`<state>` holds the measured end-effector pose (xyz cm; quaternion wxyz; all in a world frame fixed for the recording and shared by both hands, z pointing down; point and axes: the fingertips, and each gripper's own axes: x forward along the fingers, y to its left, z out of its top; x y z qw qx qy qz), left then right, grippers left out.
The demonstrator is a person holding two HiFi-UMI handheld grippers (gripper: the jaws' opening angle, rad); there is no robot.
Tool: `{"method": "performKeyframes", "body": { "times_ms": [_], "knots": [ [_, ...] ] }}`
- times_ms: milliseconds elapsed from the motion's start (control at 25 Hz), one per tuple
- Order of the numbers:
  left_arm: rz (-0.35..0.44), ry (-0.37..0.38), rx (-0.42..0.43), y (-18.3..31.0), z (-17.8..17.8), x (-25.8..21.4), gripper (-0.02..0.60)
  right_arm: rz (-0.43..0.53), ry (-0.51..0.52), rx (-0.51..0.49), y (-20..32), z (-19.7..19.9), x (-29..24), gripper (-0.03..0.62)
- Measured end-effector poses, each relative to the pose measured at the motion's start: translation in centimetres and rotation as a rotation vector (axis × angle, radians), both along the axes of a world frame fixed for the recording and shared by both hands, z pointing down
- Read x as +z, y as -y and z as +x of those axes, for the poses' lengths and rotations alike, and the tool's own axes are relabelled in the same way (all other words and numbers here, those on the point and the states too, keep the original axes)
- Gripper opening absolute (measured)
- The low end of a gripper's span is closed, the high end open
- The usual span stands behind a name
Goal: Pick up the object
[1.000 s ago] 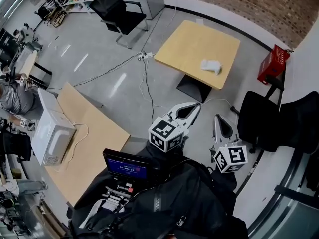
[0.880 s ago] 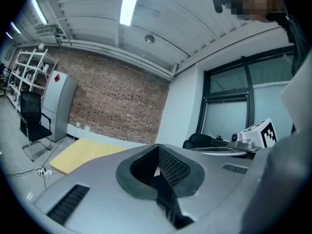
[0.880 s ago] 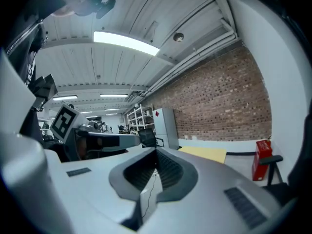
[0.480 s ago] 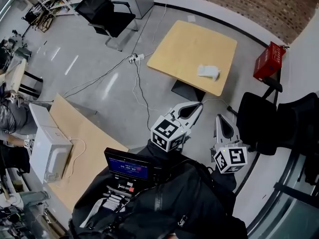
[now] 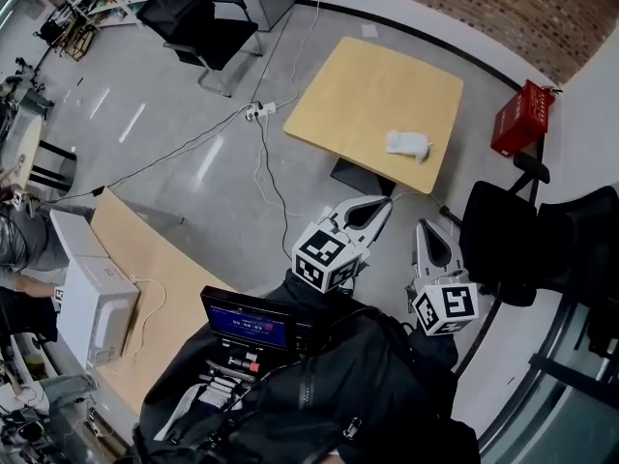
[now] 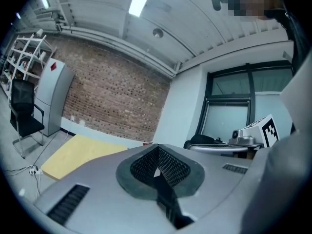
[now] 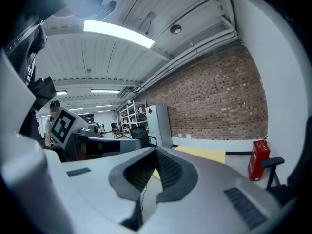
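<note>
Pale wood table [image 5: 348, 85]: carries the task's thing, a small white object [image 5: 407, 143], lying near its right edge, well apart from both grippers.
Left gripper [image 5: 380, 204]: clenched, pads meeting on nothing, held low in front of the person and pointing toward the table.
Right gripper [image 5: 424, 230]: likewise closed and empty, just beside the left one, next to a black chair [image 5: 503, 240].
What has changed: over the last second the head camera has swung a little. The white appliance [image 5: 92, 307] on the near table has slid toward the left edge of the picture, and more of the brick wall shows at the top. Both grippers keep the same pose and the white object has not been touched.
What it means: judged from this, the approach is only beginning. The person must close the gap and part one pair of jaws before any grasp.
Head view only: shows the white object, the floor cables and the lit screen [image 5: 244, 325] at the person's chest.
Gripper views only: each catches just a yellow sliver of the tabletop, never the object. The right one adds the red crate [image 7: 257, 157] against the wall, and the left one a dark window.
</note>
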<state>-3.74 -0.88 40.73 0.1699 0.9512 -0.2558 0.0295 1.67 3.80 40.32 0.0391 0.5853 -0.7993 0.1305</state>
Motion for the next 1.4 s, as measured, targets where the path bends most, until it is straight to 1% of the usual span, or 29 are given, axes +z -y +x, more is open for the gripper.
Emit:
{"method": "performKeyframes", "body": {
  "times_ms": [320,560,680,1000,1280,1400],
  "knots": [
    [-0.046,0.002,0.008,1.0,1.0,0.8,-0.002,-0.015,0.001,0.022,0.8,1.0,0.3,0.003],
    [-0.031,0.01,-0.03,2.6,1.3,0.6,-0.002,0.001,0.01,-0.014,2.6,1.5,0.1,0.003],
    [-0.028,0.015,-0.044,3.6,2.2,0.4,-0.002,0.007,0.013,-0.033,3.7,2.2,0.0,0.003],
    [-0.008,0.05,-0.061,6.8,5.6,0.5,-0.002,0.017,0.033,-0.035,6.9,6.4,0.1,0.003],
    [-0.031,0.095,-0.08,9.9,9.3,1.8,-0.002,-0.015,0.057,-0.031,9.6,11.0,1.7,0.003],
    [-0.059,0.123,-0.103,11.1,10.2,3.1,-0.002,-0.043,0.063,-0.034,10.6,12.6,3.0,0.003]
  ]
}}
